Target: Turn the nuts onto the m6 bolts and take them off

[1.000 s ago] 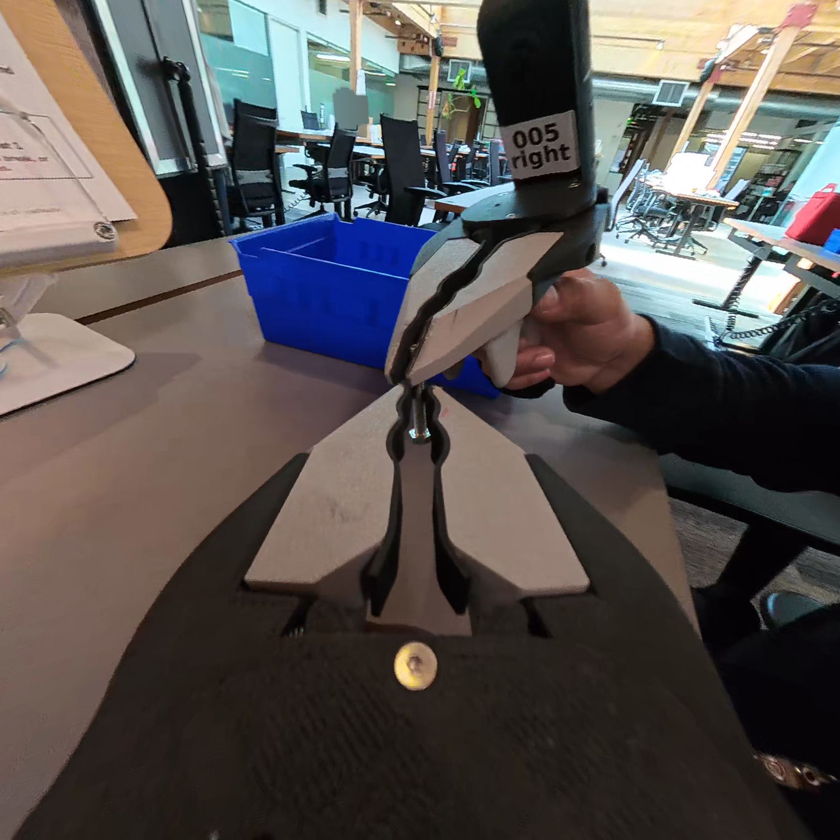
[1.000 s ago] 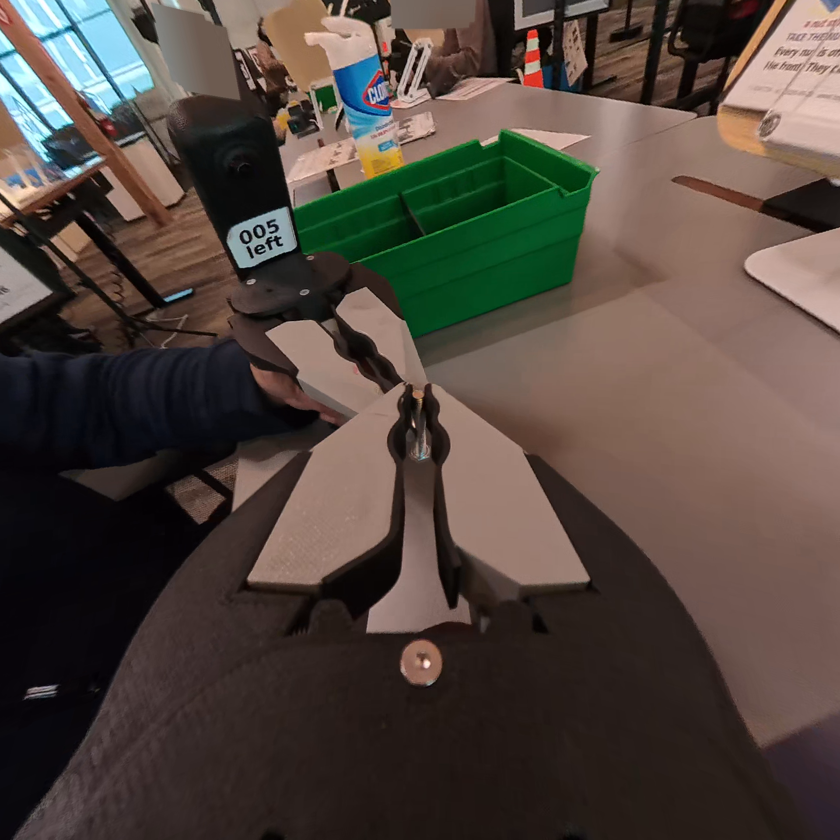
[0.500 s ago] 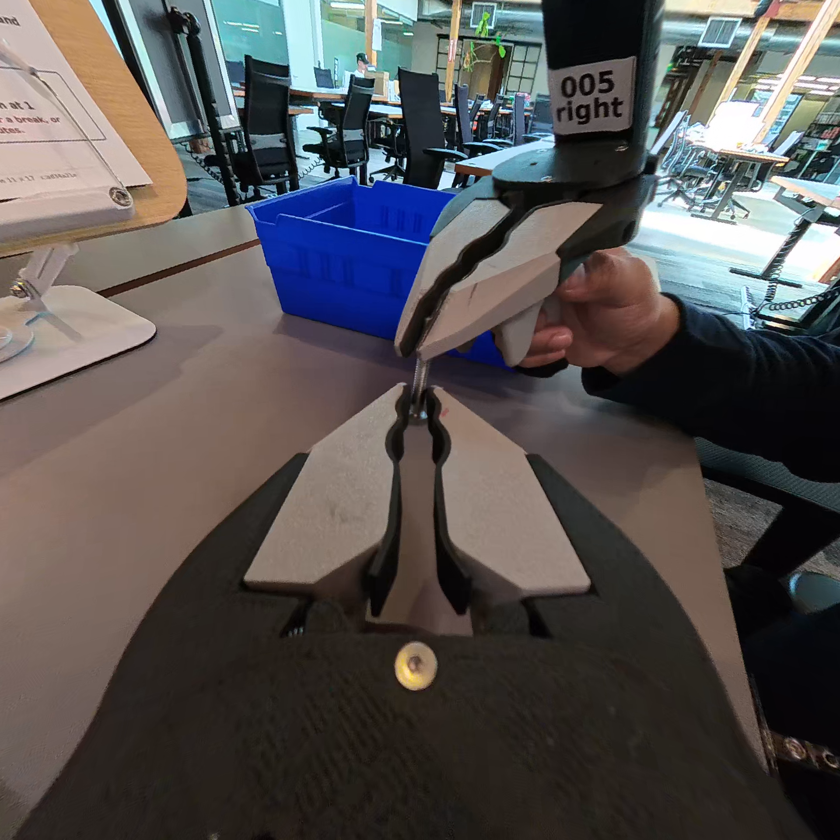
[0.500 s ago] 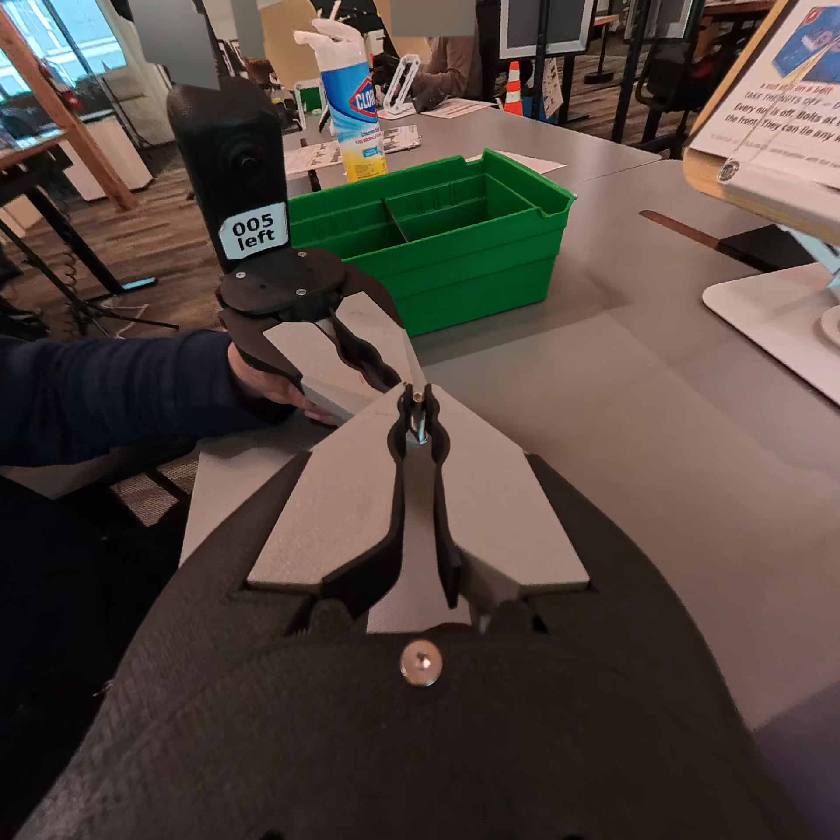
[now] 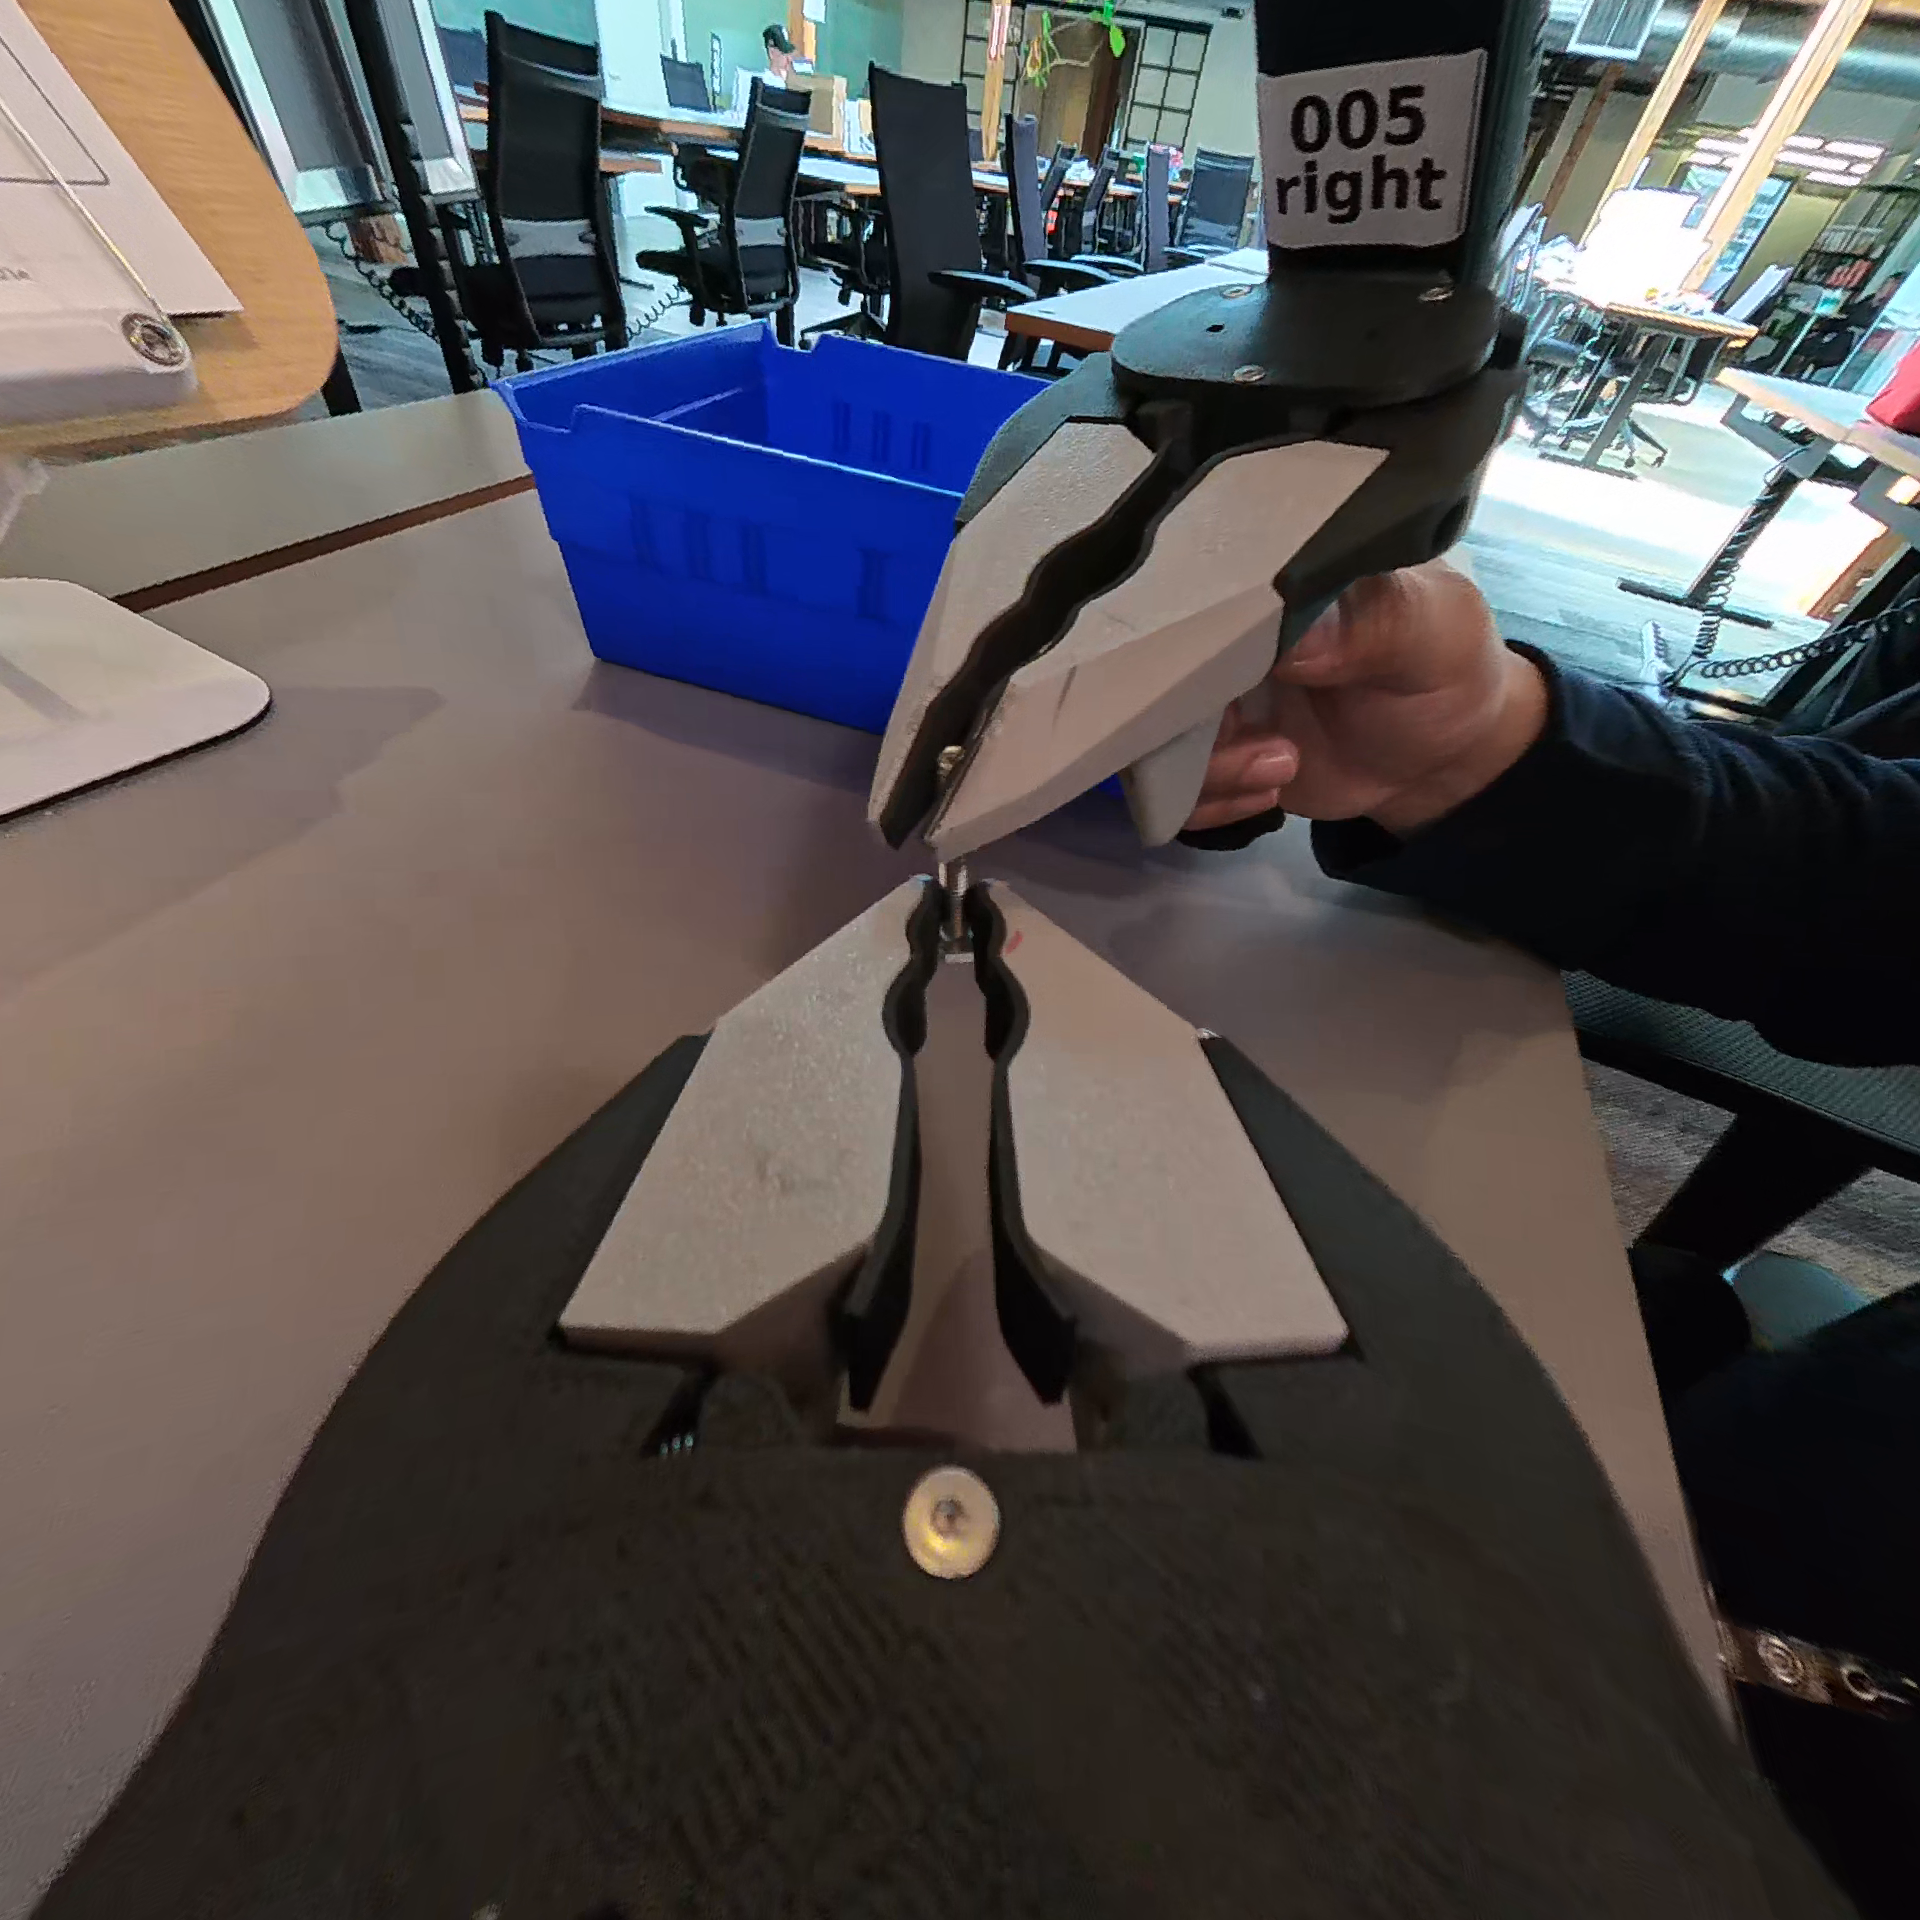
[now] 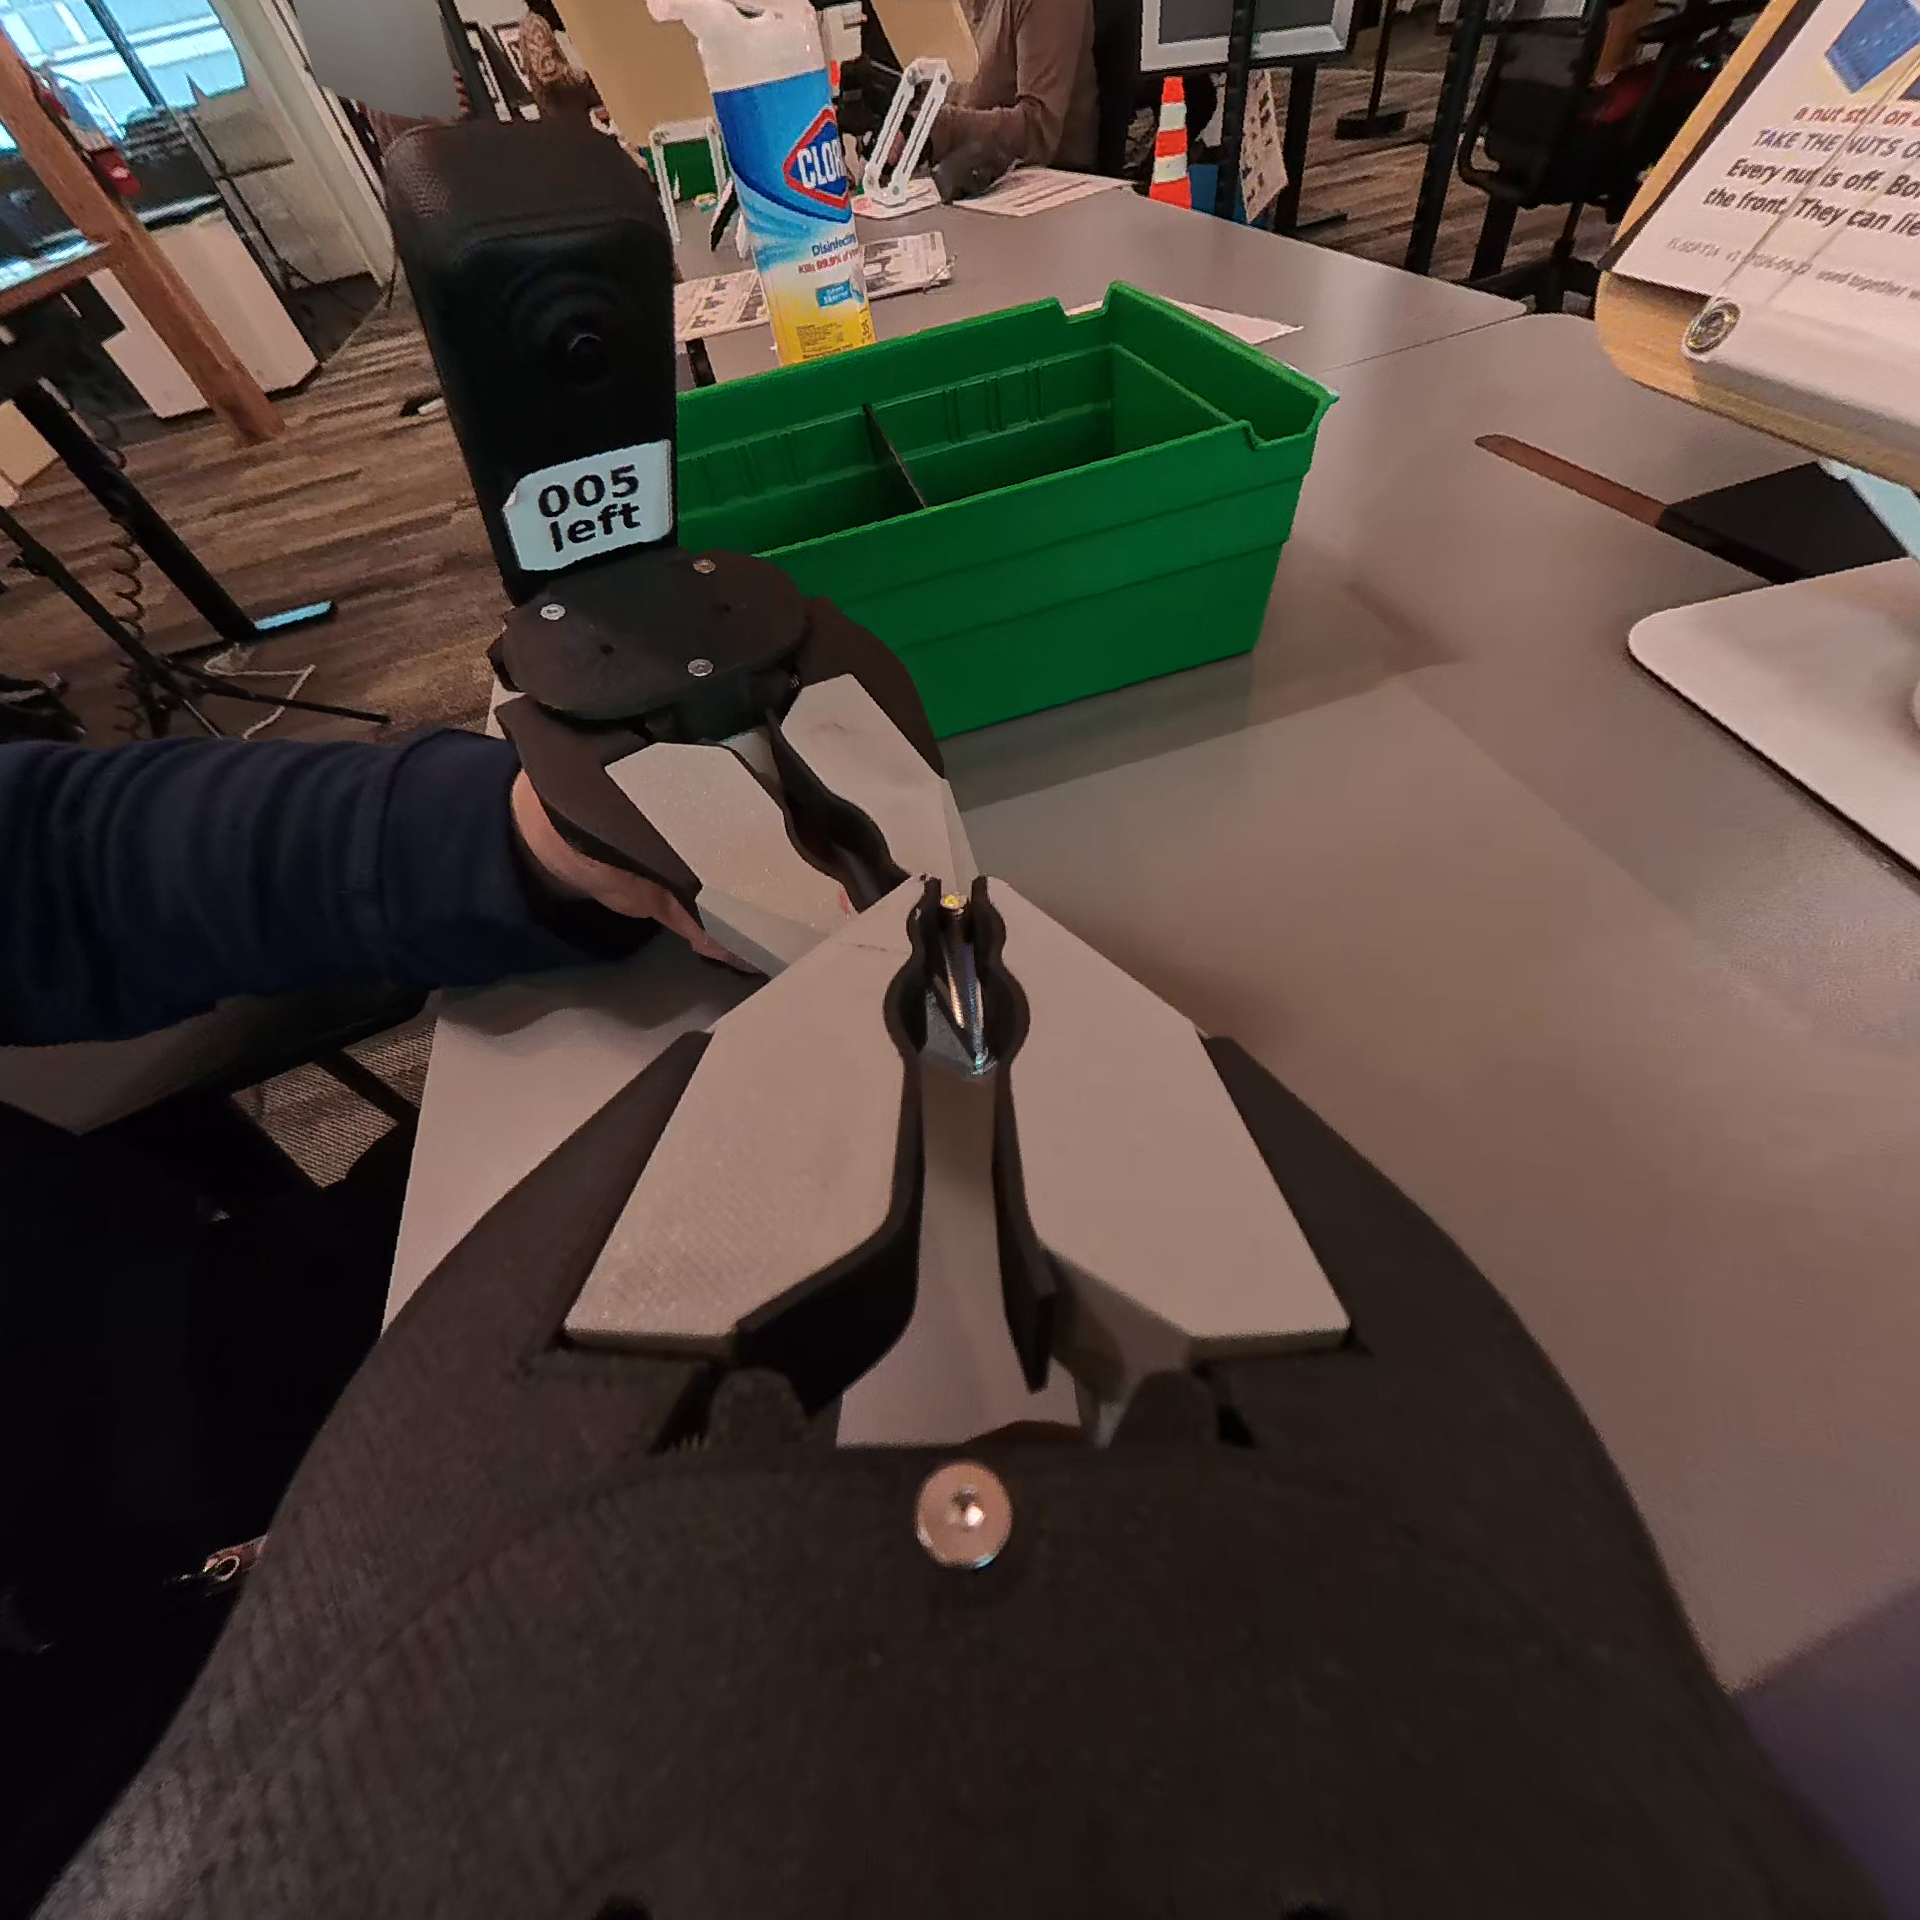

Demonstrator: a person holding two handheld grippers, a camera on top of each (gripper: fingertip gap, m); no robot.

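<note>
My left gripper (image 5: 951, 904) is shut on a small silver nut (image 5: 954, 940) pinched at its fingertips. My right gripper (image 5: 914, 821) comes down from the upper right, shut on an M6 bolt (image 5: 951, 871). A short length of the bolt's thread shows between the two grippers' tips, and its end goes into the nut. In the right wrist view, the right gripper (image 6: 951, 904) holds the bolt (image 6: 961, 987) lengthwise between its pads. The left gripper (image 6: 906, 879) meets it tip to tip from the left. Both grippers are held above the grey table (image 5: 416, 935).
A blue bin (image 5: 769, 561) stands on the table behind the right gripper. A divided green bin (image 6: 1039, 582) stands behind the left gripper, with a wipes canister (image 6: 800, 208) beyond it. A white stand base (image 6: 1787, 665) sits at the table's side. The person's dark sleeves reach in from the near edge. The grippers are tip to tip, or close to it.
The right gripper has lifted slightly away from the left one's tips, so a short piece of thread shows between them. Both stay shut and have tilted a little.
</note>
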